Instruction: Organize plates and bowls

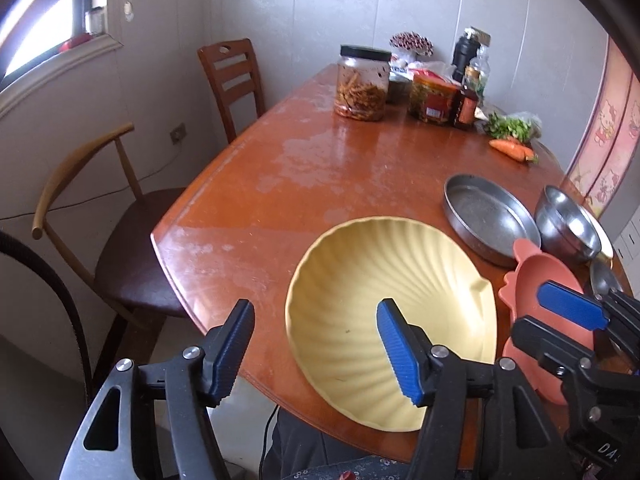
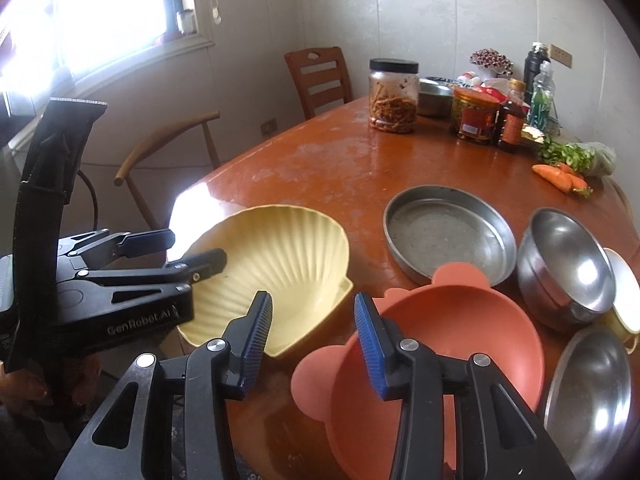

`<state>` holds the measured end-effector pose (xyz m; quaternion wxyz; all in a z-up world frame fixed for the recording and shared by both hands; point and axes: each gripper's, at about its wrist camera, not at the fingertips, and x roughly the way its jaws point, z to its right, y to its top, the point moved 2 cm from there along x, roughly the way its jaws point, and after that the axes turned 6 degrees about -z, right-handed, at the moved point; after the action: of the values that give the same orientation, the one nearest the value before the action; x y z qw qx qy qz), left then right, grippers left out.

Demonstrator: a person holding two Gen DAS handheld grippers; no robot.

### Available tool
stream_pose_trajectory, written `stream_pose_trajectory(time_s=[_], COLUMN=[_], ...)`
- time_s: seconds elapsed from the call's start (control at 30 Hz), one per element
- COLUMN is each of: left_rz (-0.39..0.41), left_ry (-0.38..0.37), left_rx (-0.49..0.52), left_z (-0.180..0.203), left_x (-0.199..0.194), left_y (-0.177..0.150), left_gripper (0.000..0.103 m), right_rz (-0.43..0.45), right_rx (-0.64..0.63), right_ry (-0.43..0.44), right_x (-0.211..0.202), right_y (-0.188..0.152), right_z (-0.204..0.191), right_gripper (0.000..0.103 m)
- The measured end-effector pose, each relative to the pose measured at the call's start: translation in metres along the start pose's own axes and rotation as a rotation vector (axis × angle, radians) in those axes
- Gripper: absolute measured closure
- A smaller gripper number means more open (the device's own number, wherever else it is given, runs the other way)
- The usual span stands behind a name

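A yellow shell-shaped bowl [image 1: 360, 296] [image 2: 280, 264] rests on the wooden table [image 1: 320, 168] near its front edge. My left gripper [image 1: 316, 340] [image 2: 198, 248] is open and straddles the bowl's left rim, one finger inside and one outside, with neither pad pressing on it. To its right sits a salmon-pink bowl with ears [image 1: 536, 276] [image 2: 452, 328]. My right gripper [image 2: 314, 320] [image 1: 532, 310] is open astride this bowl's left rim. Beyond them are a round steel pan [image 1: 488, 216] [image 2: 448, 232] and a steel bowl [image 1: 568, 224] [image 2: 564, 264]. A second steel bowl [image 2: 592, 392] lies at the right edge.
Jars [image 1: 362, 84], bottles [image 2: 512, 120], greens and carrots [image 2: 560, 176] crowd the table's far end. Two chairs [image 1: 120, 248] stand along the left side under a window. A pale cup [image 2: 624, 292] sits behind the steel bowls. A person's hand [image 2: 24, 388] grips the left tool.
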<state>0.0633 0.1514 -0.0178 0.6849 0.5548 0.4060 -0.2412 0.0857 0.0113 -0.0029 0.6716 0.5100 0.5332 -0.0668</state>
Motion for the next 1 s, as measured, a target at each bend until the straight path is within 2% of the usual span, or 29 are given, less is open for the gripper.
stream_pose_trajectory(time_s=[0.13, 0.3, 0.43, 0.7, 1.0], left_rz=[0.028, 0.049, 0.051, -0.003, -0.050], left_ry=[0.004, -0.027, -0.080, -0.168, -0.199], left_rx=[-0.008, -0.006, 0.025, 0.089, 0.118], left_z=[0.000, 0.011, 0.030, 0.075, 0.099], left_x=[-0.013, -0.030, -0.039, -0.036, -0.030], left_y=[-0.001, -0.005, -0.014, -0.034, -0.056], left_gripper=[0.036, 0.035, 0.035, 0.035, 0.035], right_rz=[0.032, 0.055, 0.076, 0.073, 0.023], right_rx=[0.033, 0.058, 0.096, 0.175, 0.238], right_ry=[0.002, -0.006, -0.011, -0.049, -0.065], right_x=[-0.017, -0.034, -0.053, -0.076, -0.082], right_y=[-0.004, -0.012, -0.024, -0.057, -0.094], right_z=[0.010, 0.018, 0.032, 0.056, 0.069], right_gripper=[0.053, 0.053, 0.052, 0.052, 0.052])
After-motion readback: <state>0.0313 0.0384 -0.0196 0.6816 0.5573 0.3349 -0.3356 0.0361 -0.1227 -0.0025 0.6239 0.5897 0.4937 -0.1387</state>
